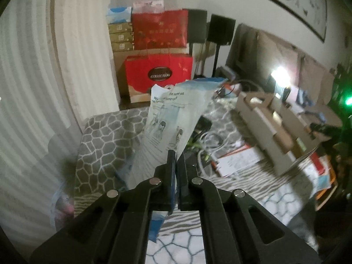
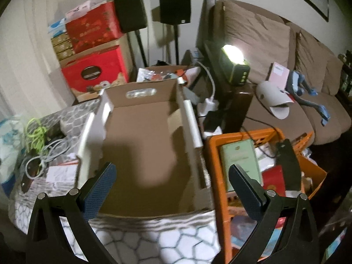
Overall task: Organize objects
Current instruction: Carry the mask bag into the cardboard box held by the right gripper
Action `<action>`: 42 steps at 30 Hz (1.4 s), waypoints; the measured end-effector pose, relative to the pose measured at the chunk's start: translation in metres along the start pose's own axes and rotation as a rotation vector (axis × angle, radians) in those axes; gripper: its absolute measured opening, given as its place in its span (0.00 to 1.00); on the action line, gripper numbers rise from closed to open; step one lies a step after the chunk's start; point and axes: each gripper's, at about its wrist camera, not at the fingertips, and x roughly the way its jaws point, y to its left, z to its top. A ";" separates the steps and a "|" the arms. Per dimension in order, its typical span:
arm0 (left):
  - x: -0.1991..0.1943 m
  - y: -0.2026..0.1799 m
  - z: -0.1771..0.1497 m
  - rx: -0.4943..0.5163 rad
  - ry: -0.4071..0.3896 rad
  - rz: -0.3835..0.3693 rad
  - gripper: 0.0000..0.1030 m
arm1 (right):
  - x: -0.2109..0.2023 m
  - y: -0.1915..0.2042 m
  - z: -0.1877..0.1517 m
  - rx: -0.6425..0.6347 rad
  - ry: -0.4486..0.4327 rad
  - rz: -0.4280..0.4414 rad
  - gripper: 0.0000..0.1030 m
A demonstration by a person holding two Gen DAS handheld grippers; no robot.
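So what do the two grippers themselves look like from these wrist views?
Both match: the left gripper and right gripper have matte black angular linkage arms with cut-out slots, round silver pivot pins, and dark blue textured pads on the fingers. No cables, markings or sleeves visible.

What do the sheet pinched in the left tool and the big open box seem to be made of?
The sheet looks like thin printed paper, slightly glossy: it curls and carries text and drawings. The open box looks like matte brown corrugated cardboard, with folded flaps and a cut-out handle slot.
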 end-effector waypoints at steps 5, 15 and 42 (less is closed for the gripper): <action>-0.014 0.004 0.020 -0.046 -0.015 -0.085 0.01 | 0.012 -0.016 0.012 -0.008 0.015 -0.016 0.95; -0.024 -0.007 0.057 -0.128 -0.001 -0.308 0.01 | 0.056 -0.034 0.018 -0.040 0.120 0.000 0.57; 0.106 -0.127 0.125 -0.350 0.237 -0.766 0.00 | 0.080 -0.030 0.010 -0.048 0.205 0.080 0.10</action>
